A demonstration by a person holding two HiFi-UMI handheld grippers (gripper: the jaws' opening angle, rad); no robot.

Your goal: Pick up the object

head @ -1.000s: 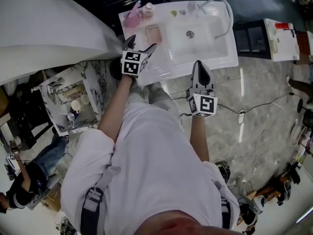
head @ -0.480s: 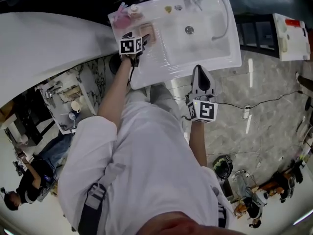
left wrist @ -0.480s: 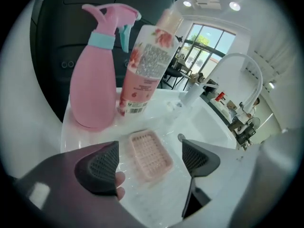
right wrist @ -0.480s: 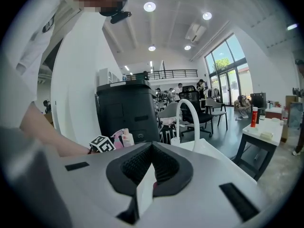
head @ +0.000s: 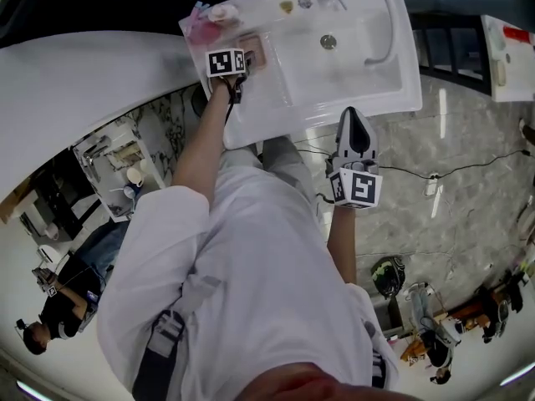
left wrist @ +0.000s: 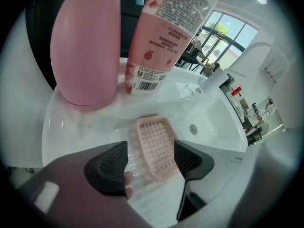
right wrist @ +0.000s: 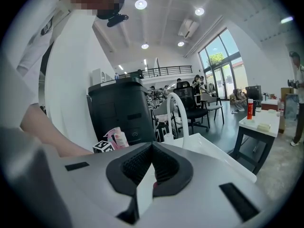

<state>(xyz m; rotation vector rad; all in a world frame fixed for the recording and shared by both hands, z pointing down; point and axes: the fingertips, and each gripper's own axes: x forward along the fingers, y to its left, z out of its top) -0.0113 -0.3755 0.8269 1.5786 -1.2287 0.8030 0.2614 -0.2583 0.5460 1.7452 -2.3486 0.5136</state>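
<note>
A grey marbled floor fills the head view from 2 to 4 o'clock. In the right gripper view, round ceiling lights glow at 12 o'clock. Tall windows stand at 2, with a white table at 3. A black office chair and a mezzanine railing sit near centre.

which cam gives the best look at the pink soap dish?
Left gripper view: soap dish close up, grid clear, between the left gripper's closing jaws. Head view: only a small pink patch by that gripper. Right gripper view: not visible.

Pink bottle, labelled bottle upright beside sink.
</note>
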